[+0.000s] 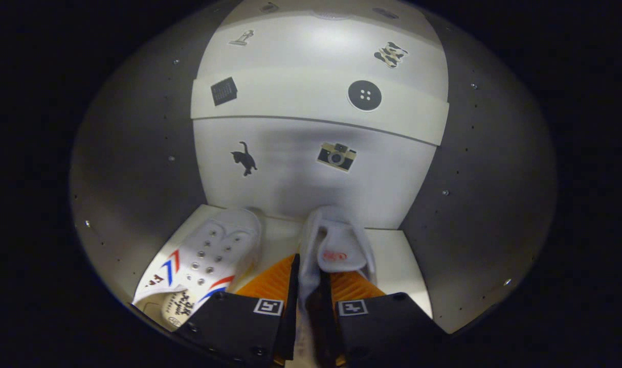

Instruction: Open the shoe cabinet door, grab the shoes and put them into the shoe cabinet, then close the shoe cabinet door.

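Because the hand-held gripper (311,286) was closed on the soft collar of the right shoe (336,245), pinching one thin wall, the light, floppy canvas looked apt to sag, resting inside the shoe cabinet (290,174) beside the left shoe (208,260).

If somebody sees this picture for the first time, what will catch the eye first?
Probably the white shoe pinched at its side wall between the gripper fingers, just above the cabinet shelf. Its mate, the second shoe with red and blue stripes, already lies beside it. Beyond them, stickers dot the white panels.
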Demonstrator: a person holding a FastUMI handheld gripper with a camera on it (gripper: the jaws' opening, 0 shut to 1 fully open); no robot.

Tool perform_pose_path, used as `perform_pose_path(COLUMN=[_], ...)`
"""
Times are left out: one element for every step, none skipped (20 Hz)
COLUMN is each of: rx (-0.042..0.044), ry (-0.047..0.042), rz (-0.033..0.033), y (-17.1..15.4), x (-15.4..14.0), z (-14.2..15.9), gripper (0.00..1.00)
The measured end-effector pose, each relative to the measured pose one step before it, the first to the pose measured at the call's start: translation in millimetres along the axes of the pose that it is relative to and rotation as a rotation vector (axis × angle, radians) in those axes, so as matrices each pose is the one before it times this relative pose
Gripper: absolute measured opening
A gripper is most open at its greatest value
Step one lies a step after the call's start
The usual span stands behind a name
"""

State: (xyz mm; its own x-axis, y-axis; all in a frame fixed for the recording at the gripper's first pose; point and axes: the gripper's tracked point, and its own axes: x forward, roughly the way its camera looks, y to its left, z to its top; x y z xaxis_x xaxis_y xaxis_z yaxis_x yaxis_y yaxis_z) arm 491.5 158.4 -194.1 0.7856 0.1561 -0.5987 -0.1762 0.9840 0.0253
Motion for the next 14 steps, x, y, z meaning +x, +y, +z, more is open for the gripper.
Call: perform_pose_path(rx=[0.01516,0.01202,0.00805,0.00467,0.00630,0.00420,-0.00189,-0.00529,-0.00779,-0.00565,0.00195,0.01717,0.01427,0.00003], ry=[-0.00126,-0.00313,-0.01210,-0.01626,-0.02562,-0.02666,-0.02783,-0.02931,-0.02377,-0.01638,-0.00739,-0.02083,-0.01915,-0.01990], rz=[0.01820,0.00478,-0.00324,-0.00443,-0.00313,-0.00254,-0.00007,-0.00281,-0.00572,0.00699,0.01261,0.02744,0.02934,0.01885], y=[5.37,4.55,2.69,2.49,2.52,2.81,2.73,1.34,1.39,3.08,4.58,7.59,9.00,5.27], x=[-8.86,-10.95,-13.99,-16.78,-17.28,-19.75,-20.69,-20.71,-21.36,-20.17,-22.46,-22.46,-22.92,-23.90], z=[-1.86,-2.30,-1.35,-1.25,-0.43,-1.36,-1.11,-1.34,-1.65,-3.04,-4.59,-1.04,-1.88,-2.73], gripper=[0.50,0.62,0.74,0.86,0.98,0.99,0.98,0.98,0.98,0.98,0.98,0.98,0.98,0.98])
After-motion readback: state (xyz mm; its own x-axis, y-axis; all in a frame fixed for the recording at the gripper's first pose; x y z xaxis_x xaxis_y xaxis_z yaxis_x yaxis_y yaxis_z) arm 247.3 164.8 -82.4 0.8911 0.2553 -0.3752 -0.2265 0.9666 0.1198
